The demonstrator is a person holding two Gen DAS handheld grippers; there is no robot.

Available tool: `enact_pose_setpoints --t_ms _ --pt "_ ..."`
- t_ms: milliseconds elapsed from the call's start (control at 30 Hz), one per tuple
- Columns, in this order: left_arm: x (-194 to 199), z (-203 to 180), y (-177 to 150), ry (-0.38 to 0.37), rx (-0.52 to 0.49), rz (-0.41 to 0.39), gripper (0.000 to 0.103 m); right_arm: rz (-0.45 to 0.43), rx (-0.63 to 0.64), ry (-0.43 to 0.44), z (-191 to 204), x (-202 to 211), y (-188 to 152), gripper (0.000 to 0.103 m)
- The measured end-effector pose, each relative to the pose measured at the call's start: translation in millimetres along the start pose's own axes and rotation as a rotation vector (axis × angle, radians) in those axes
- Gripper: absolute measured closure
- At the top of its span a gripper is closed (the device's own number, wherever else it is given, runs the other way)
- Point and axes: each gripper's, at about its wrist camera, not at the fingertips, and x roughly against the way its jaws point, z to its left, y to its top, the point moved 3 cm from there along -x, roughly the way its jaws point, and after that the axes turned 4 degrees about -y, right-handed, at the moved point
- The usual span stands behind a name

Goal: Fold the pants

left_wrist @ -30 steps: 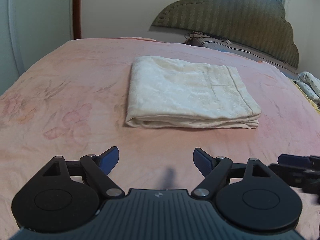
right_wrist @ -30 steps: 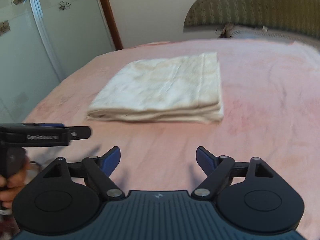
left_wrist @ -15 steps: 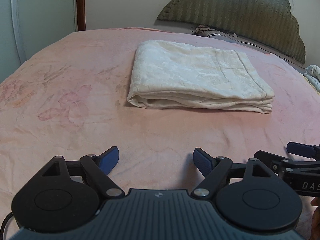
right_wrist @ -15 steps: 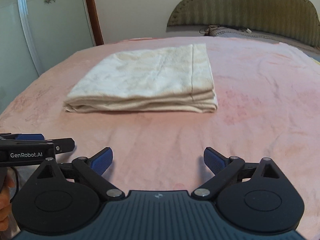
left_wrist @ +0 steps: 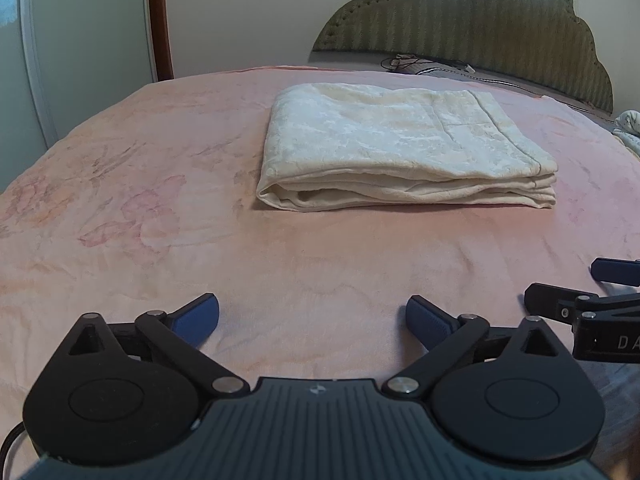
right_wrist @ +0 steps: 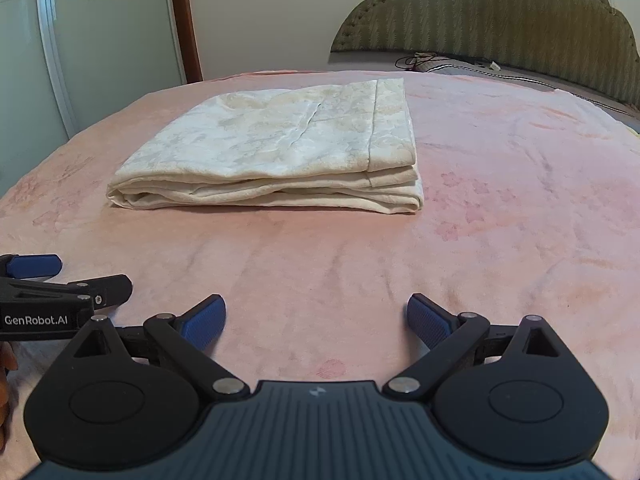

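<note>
Left wrist: folded pants (left_wrist: pixel 404 148) on bed (left_wrist: pixel 160 208)

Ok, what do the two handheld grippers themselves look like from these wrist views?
Both match: the left gripper and right gripper have matte black linkage arms with silver pivot pins, round black hubs, a ribbed dark grey body with a small logo, and blue ribbed pads on the jaws. The left one's side reads "GenRobot.AI" in white. A thin black cable shows at the left wrist view's lower-left corner.

cream pants (left_wrist: pixel 392 140) on pink floral bedspread (left_wrist: pixel 160 240)
</note>
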Motion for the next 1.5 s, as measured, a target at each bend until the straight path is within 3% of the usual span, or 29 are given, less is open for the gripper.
enact_pose_setpoints --t_ms 267,1500 --pt "-0.5 0.8 -1.4 0.009 0.005 -0.008 0.0 -0.014 0.03 -0.003 3.1 -3.0 -5.0 0.0" --pt "2.7 6.4 -5.0 0.014 0.024 -0.023 0.0 -0.024 0.024 -0.014 4.2 -3.0 -6.9 0.0"
